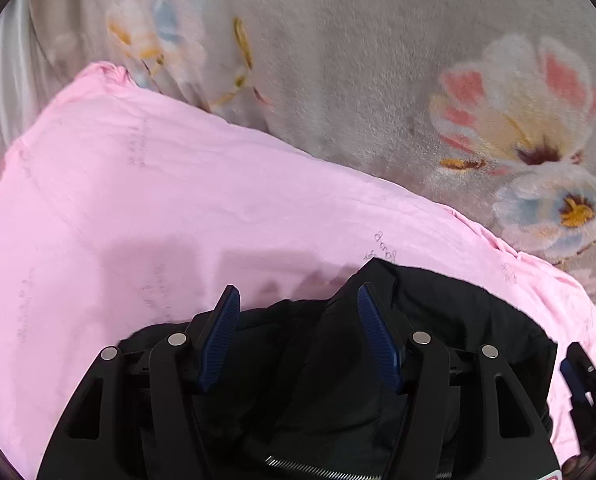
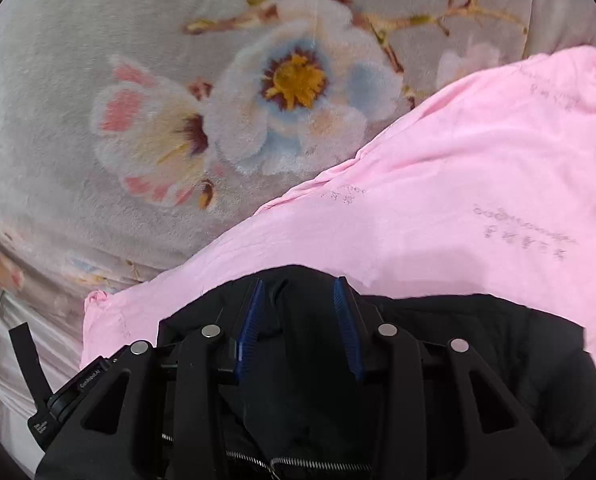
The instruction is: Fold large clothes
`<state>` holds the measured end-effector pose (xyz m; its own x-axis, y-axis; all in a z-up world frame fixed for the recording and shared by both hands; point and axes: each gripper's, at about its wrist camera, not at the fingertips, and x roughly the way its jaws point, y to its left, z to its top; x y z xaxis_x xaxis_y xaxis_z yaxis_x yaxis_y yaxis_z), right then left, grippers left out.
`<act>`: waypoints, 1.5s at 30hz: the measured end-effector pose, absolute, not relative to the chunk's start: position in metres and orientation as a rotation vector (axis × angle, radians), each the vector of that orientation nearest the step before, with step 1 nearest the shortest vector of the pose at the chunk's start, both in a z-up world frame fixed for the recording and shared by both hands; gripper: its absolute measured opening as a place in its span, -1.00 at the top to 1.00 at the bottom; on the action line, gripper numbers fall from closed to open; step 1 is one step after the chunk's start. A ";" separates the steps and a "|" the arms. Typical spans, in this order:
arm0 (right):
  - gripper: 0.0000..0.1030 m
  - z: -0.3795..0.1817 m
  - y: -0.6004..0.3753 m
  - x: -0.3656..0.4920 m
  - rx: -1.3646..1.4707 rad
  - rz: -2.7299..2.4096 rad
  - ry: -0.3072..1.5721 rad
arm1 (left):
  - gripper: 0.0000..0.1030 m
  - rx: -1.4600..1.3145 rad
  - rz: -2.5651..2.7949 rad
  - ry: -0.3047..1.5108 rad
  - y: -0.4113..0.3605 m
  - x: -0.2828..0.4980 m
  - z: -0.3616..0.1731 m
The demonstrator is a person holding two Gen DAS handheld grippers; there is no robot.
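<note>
A grey floral blanket [image 1: 358, 60] fills the background, widest from 10 to 2 o'clock in both wrist views, bare of anything but its printed flowers. Over it lies a pink sheet [image 1: 157, 200], its crumpled edge running from 10 to 4 o'clock in the left view and from 8 to 1 o'clock in the right view. A black garment [image 2: 498, 360] sits on the pink sheet at 6 o'clock, its upper edge a peak between the right gripper's [image 2: 298, 292] tongs. The left gripper [image 1: 295, 300] has its tongs apart, black cloth behind them. Whether the right tongs pinch the cloth cannot be told.
</note>
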<state>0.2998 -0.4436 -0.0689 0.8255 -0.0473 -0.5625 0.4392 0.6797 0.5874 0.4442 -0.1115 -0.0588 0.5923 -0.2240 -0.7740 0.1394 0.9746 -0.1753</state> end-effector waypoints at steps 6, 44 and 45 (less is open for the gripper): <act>0.63 -0.098 -0.448 0.322 0.815 -0.184 0.632 | -0.20 -0.158 -0.262 0.919 -0.118 0.450 -0.066; 0.91 -0.116 -0.390 0.292 0.505 -0.219 0.724 | -0.27 0.056 -0.284 0.836 -0.132 0.396 -0.149; 0.92 -0.122 -0.390 0.291 0.506 -0.220 0.727 | -0.28 0.049 -0.289 0.833 -0.131 0.396 -0.149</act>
<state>0.2906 -0.3897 -0.1216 0.7310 -0.0195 -0.6821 0.3623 0.8581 0.3637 0.3956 -0.1308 -0.1486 0.6360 -0.2339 -0.7354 0.2721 0.9597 -0.0700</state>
